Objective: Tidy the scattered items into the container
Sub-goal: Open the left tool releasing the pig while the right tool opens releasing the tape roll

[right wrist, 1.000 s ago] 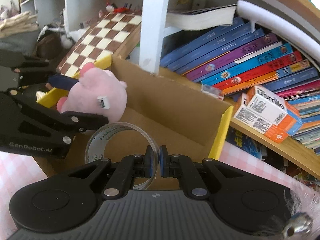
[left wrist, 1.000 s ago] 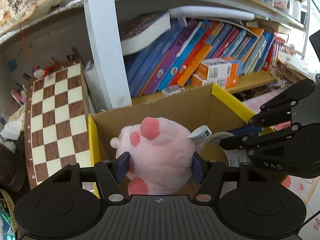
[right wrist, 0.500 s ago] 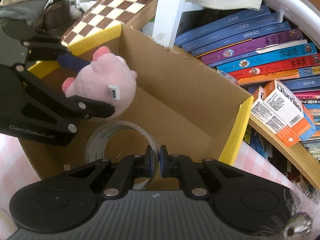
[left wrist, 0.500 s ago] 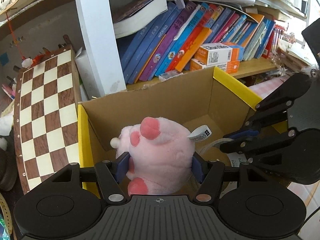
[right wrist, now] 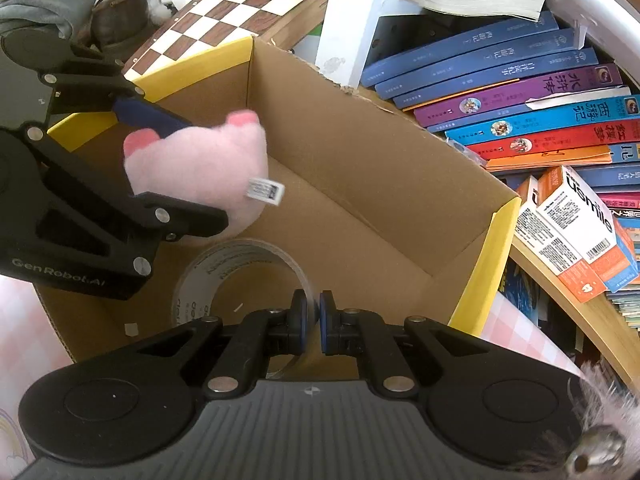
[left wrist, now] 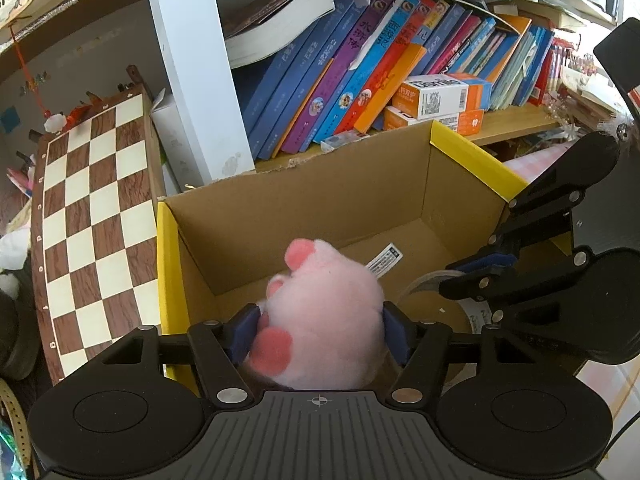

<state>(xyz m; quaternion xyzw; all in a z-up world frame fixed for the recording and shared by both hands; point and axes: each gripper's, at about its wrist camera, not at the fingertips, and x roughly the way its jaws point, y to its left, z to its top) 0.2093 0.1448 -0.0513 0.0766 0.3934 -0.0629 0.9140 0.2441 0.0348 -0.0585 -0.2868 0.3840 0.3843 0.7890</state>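
A pink plush toy (left wrist: 328,320) with a white tag sits between the blue pads of my left gripper (left wrist: 320,330), over the left end of an open cardboard box (left wrist: 472,152). The jaws are opening, but both pads still touch the plush. In the right wrist view the plush toy (right wrist: 200,164) hangs inside the box (right wrist: 360,152) in the left gripper (right wrist: 180,168). My right gripper (right wrist: 313,312) is shut on the rim of a clear tape roll (right wrist: 192,292), low in the box near its front wall. The right gripper (left wrist: 472,276) also shows at the right of the left wrist view.
The box has yellow flaps and stands against a bookshelf of slanted books (left wrist: 360,72) and small cartons (left wrist: 436,96). A chessboard (left wrist: 92,216) leans left of the box beside a white shelf post (left wrist: 196,68). A pink checked cloth (right wrist: 24,336) lies under the box.
Both grippers have come down over the box. The plush has tipped over between the left pads, which have spread slightly. The right gripper has kept its hold on the tape roll.
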